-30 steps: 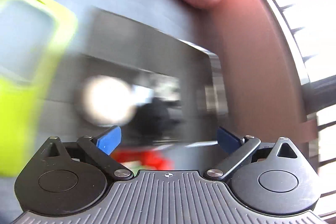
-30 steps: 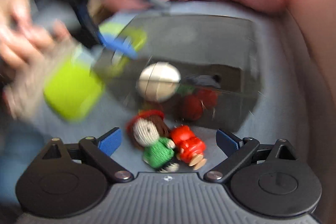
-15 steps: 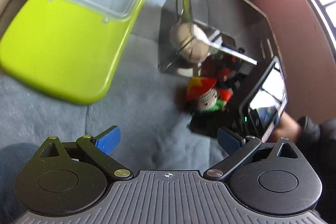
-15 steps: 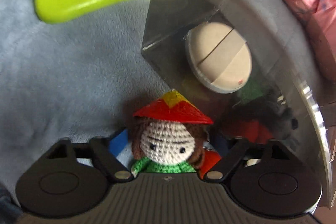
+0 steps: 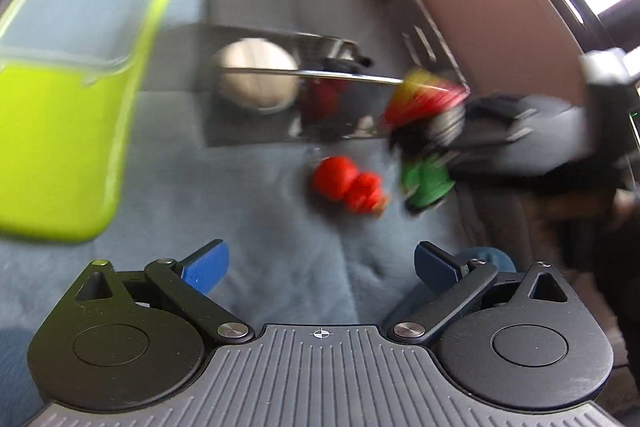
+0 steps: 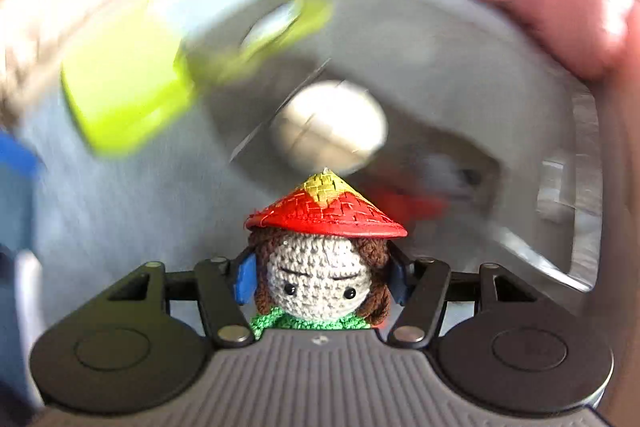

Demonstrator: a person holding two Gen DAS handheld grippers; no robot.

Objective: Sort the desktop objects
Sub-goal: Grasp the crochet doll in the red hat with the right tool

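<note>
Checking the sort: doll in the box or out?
Out. The doll sits between the right gripper's closing jaws, in front of the box; the left wrist view shows it beside the box's corner.

No readable text, labels, brands or numbers on anything in view

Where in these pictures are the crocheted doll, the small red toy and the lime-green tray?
crocheted doll (image 6: pixel 320 287), right wrist view, on its face.
small red toy (image 5: pixel 348 183), left wrist view, on its body.
lime-green tray (image 5: pixel 60 155), left wrist view, on its bare green part.
</note>
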